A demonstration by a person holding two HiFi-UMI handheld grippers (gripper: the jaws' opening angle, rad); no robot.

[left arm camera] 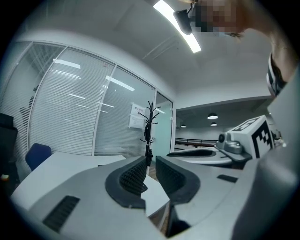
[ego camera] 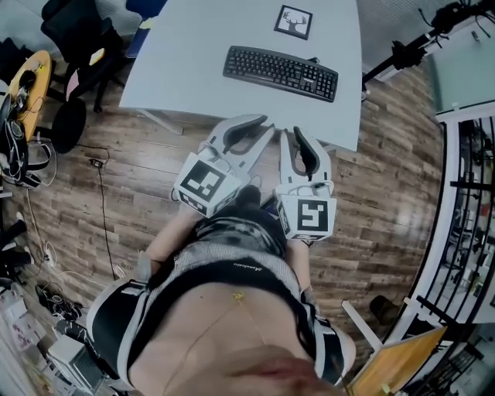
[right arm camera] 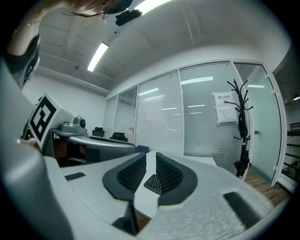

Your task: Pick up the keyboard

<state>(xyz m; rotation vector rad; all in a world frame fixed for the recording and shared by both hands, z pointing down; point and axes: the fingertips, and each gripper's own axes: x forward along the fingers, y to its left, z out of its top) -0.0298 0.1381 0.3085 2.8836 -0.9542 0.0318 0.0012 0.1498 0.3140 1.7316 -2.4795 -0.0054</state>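
Observation:
A black keyboard [ego camera: 280,72] lies near the front right of a white table [ego camera: 186,62]. In the right gripper view, one end of the keyboard [right arm camera: 152,183] shows through the slit between the jaws. My left gripper [ego camera: 265,124] and right gripper [ego camera: 296,133] hover side by side over the wooden floor, just short of the table's near edge. They point level toward the keyboard. The left gripper [left arm camera: 151,168] and the right gripper [right arm camera: 151,166] each stand shut to a thin slit, with nothing held.
A printed marker card [ego camera: 293,22] lies on the table behind the keyboard. Black office chairs [ego camera: 77,39] stand at the far left, with cables [ego camera: 100,193] across the floor. A black stand [ego camera: 410,46] and a metal rack [ego camera: 472,193] are to the right. A coat rack [left arm camera: 150,126] stands by the glass wall.

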